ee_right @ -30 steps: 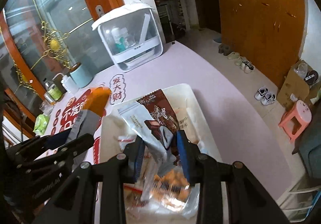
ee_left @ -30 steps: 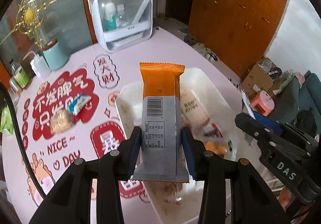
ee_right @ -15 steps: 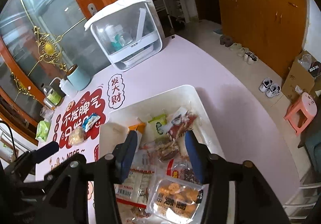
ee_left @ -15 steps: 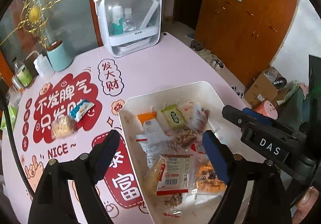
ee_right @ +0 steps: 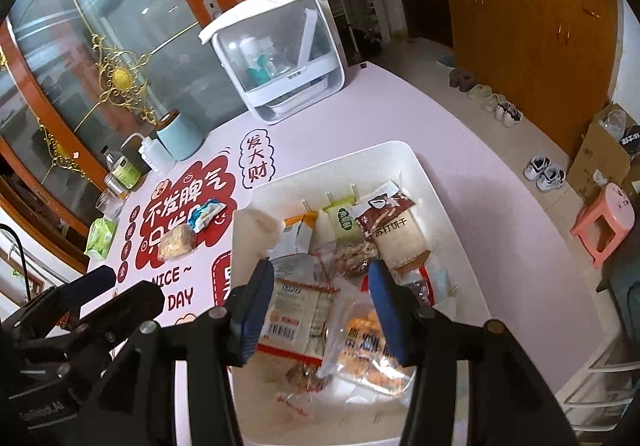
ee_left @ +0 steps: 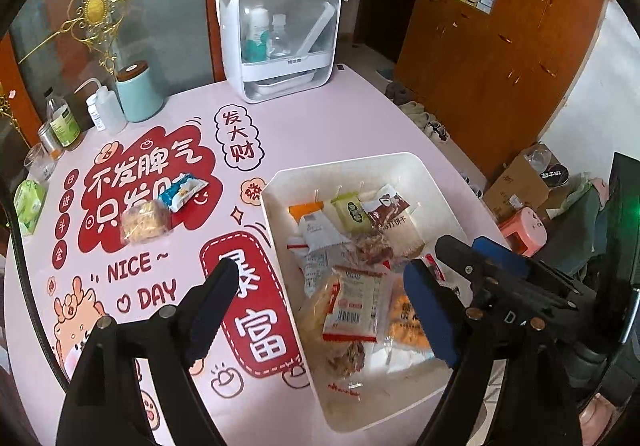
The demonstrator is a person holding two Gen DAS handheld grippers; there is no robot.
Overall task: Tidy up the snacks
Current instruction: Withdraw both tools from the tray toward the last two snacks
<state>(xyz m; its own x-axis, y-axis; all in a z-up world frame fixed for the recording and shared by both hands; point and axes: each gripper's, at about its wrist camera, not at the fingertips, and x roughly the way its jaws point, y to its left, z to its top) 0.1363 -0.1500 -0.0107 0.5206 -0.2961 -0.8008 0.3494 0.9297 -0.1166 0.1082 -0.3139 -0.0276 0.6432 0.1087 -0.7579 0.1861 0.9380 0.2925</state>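
A white bin [ee_left: 436, 186] on the pink table holds several snack packets; it also shows in the right wrist view [ee_right: 424, 174]. The orange-and-grey packet [ee_left: 310, 224] and the brown-and-white cracker packet [ee_left: 394, 216] lie in it. My left gripper [ee_left: 320, 306] is open and empty above the bin's left wall. My right gripper [ee_right: 320, 306] is open and empty above the bin's packets. Two loose snacks lie on the table left of the bin: a blue-white packet [ee_left: 182, 192] and a clear pack of biscuits [ee_left: 144, 222].
A white lidded storage box [ee_left: 280, 46] stands at the table's far side. A teal canister [ee_left: 138, 92], a squeeze bottle [ee_left: 102, 110] and jars [ee_left: 60, 124] stand at the far left. A green tissue pack [ee_left: 28, 204] lies at the left edge.
Both grippers opened: the left let go of the orange-and-grey packet and the right let go of the brown-and-white packet. Both packets now lie in the bin. Both grippers rose.
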